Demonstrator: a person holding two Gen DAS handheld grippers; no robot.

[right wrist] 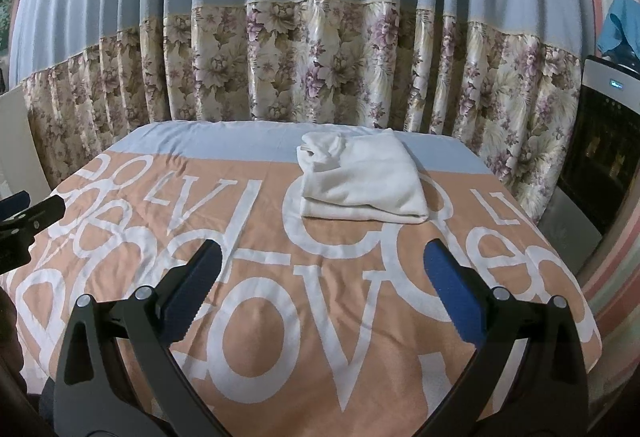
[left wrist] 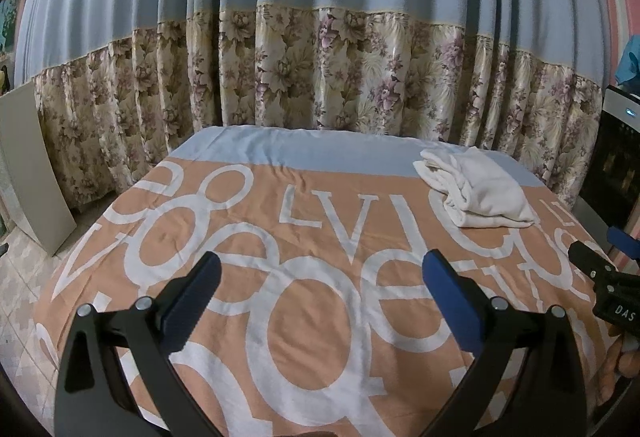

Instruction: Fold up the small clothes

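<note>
A folded white garment point(left wrist: 478, 185) lies at the far right of the table, on an orange cloth with big white letters point(left wrist: 304, 277). In the right wrist view the garment point(right wrist: 360, 177) lies ahead, a little beyond the fingers. My left gripper point(left wrist: 322, 269) is open and empty, held above the middle of the cloth. My right gripper point(right wrist: 324, 261) is open and empty, short of the garment. The right gripper also shows at the right edge of the left wrist view point(left wrist: 600, 269). The left gripper shows at the left edge of the right wrist view point(right wrist: 24, 221).
A blue and floral curtain point(left wrist: 320, 85) hangs right behind the table. A grey board point(left wrist: 32, 165) leans at the left on the tiled floor. A dark appliance point(right wrist: 604, 141) stands at the right with a blue cloth point(right wrist: 620, 25) on top.
</note>
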